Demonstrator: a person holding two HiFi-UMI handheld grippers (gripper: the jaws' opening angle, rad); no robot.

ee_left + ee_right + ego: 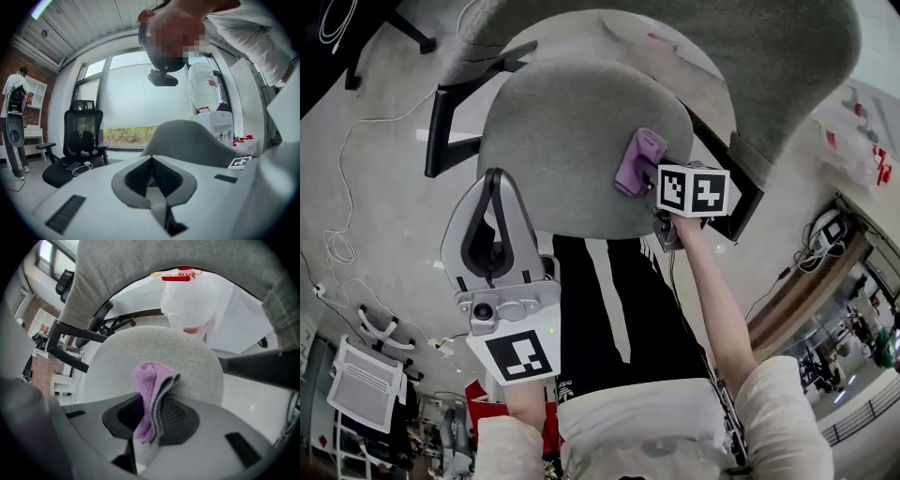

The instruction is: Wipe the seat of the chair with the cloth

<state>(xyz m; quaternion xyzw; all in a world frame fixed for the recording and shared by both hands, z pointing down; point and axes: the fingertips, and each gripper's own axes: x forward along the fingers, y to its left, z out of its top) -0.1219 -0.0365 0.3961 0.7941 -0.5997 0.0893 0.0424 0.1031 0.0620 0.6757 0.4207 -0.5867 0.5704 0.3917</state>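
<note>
Grey fabric chair [750, 56]: backrest top cut off at frame edge, base hidden under rounded seat [572, 141]. Two grippers, one cloth. Right arm stretched forward. Right gripper [649, 180] jaws clamped on folded purple microfibre cloth [637, 161], which touches seat's right edge. Left arm bent. Left gripper [494, 178] over seat's near-left edge, jaws together, nothing between. Contact with seat unclear.
</note>
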